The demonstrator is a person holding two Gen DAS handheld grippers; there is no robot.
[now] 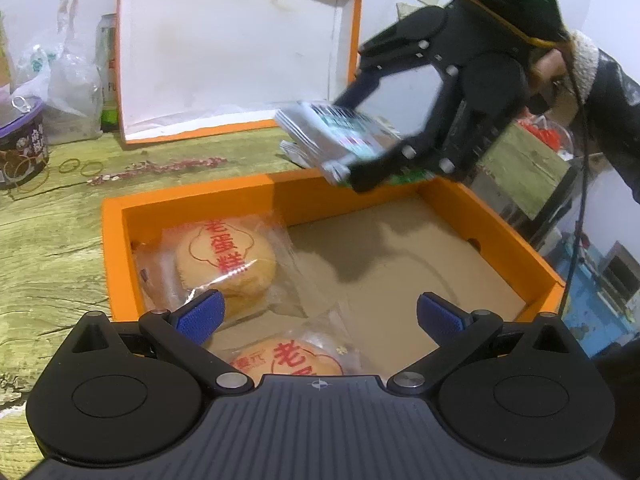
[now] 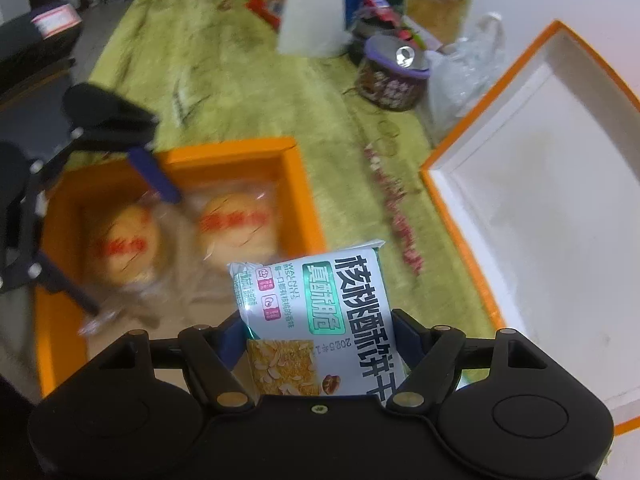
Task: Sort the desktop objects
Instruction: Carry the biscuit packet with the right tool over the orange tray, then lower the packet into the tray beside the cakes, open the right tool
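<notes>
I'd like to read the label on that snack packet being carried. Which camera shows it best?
The right wrist view: the biscuit packet sits close and sharp between the right gripper fingers, its print facing the camera. The left wrist view shows the same packet farther off, blurred and tilted above the orange box.

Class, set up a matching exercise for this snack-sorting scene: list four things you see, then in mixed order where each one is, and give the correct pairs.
Things:
1. white walnut biscuit packet
2. round wrapped cakes
3. orange box lid with white inside
4. dark purple-rimmed can

Places:
A. standing on the green tablecloth
B. propped up against the wall
C. clamped in the right gripper
D. lying inside the orange box

Pairs: 1-C, 2-D, 3-B, 4-A
</notes>
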